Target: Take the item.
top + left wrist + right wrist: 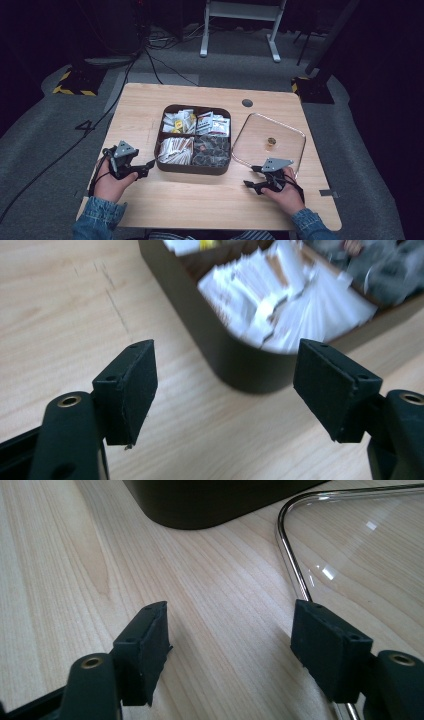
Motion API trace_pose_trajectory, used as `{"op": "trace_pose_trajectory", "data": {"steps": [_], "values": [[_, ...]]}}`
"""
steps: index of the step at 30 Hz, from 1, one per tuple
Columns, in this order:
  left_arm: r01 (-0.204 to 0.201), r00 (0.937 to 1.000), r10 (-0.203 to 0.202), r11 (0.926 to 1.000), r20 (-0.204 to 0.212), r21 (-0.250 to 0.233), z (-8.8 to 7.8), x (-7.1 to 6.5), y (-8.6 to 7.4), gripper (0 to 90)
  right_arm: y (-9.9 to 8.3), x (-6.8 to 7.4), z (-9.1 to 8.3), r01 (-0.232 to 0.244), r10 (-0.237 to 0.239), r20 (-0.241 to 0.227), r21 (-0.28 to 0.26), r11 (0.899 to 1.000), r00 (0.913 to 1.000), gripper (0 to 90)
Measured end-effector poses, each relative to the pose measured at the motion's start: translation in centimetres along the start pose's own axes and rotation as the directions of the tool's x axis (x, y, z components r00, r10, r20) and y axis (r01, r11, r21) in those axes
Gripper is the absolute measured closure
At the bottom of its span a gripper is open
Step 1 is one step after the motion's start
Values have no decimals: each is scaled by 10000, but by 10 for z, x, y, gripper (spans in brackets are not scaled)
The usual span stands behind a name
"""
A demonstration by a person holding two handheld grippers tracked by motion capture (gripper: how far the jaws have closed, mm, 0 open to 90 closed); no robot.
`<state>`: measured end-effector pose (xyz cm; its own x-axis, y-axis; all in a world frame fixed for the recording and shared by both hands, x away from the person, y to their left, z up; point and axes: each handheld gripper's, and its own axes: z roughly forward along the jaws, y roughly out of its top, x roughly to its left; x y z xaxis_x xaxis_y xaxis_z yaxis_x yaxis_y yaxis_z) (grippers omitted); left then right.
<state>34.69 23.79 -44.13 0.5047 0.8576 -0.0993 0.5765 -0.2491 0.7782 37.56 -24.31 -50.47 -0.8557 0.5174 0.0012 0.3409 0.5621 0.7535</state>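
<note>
A dark brown box (192,171) with four compartments of sachets stands mid-table. White sachets (280,305) fill its near left compartment. A clear glass lid (285,132) with a small gold knob (271,142) lies flat to the right of the box. My left gripper (148,169) hovers just left of the box's front left corner, open, with nothing between its jaws; the left gripper view has the left gripper (225,385) aimed at the box wall (235,360). My right gripper (251,176) is low at the lid's front left corner, open and empty. The lid's metal rim (292,565) runs past the right gripper (230,645).
The wooden table (200,200) has bare room in front of the box and at the back, where a round cable hole (247,103) sits. Beyond the table are grey floor, cables and a white stand (240,30). The box corner (210,500) lies ahead of the right gripper.
</note>
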Motion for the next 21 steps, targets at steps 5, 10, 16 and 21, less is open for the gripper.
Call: {"op": "trace_pose_trajectory", "data": {"steps": [5,10,16,21], "values": [[-173,9998,173,9995,13,-263,4,-6,14,281,0,0,0,-5,5,7,-5,10000,10000,321],[-391,9991,396,9985,118,-377,13,-10,27,312,0,0,0,-21,21,12,-11,10000,10000,324],[-629,9957,638,9979,667,-157,32,-17,35,342,0,0,0,-44,44,36,-21,10000,10000,330],[-1178,9923,1153,9913,453,590,48,-19,38,409,0,0,0,-83,83,85,-31,10000,9999,344]]}}
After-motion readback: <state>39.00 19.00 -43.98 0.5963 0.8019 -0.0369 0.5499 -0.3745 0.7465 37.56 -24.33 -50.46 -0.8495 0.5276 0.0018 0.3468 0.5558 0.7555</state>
